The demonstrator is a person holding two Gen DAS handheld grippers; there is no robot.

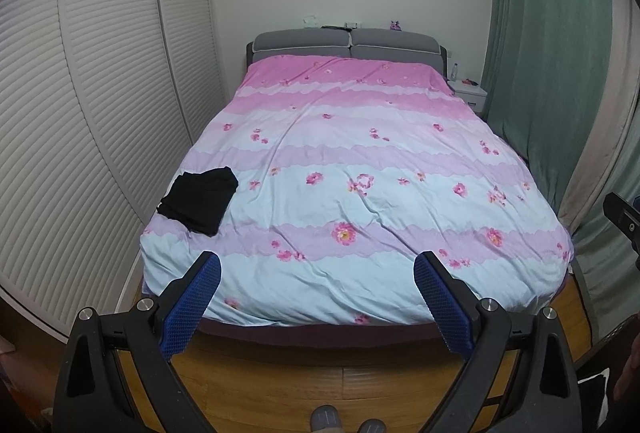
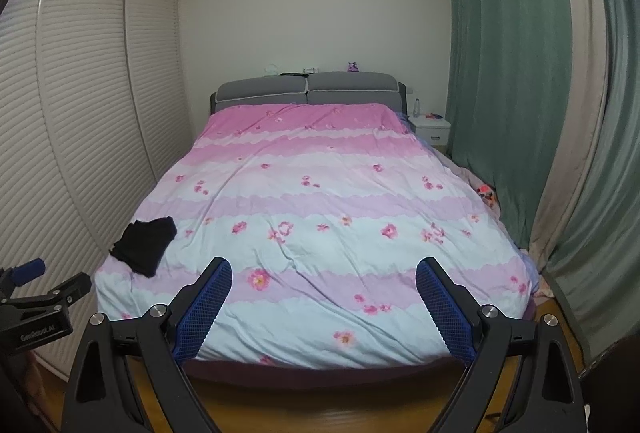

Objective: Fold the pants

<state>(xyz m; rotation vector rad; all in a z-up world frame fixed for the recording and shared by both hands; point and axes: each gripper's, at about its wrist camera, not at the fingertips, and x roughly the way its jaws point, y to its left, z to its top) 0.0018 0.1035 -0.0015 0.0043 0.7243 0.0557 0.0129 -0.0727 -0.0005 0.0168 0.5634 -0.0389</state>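
Left wrist view: my left gripper (image 1: 316, 269) and right gripper (image 2: 324, 277) both hang wide open and empty off the bed's foot, since the black pants (image 1: 199, 200) lie bunched near the floral duvet's (image 1: 360, 161) left edge, well apart.

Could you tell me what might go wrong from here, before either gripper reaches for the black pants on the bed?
1. The black pants lie bunched near the bed's left edge; a clumsy pull could slide them off the floral duvet.
2. Both the left gripper and right gripper are open and well short, at the foot of the bed.
3. The soft, wrinkled duvet may get pinched with the fabric.
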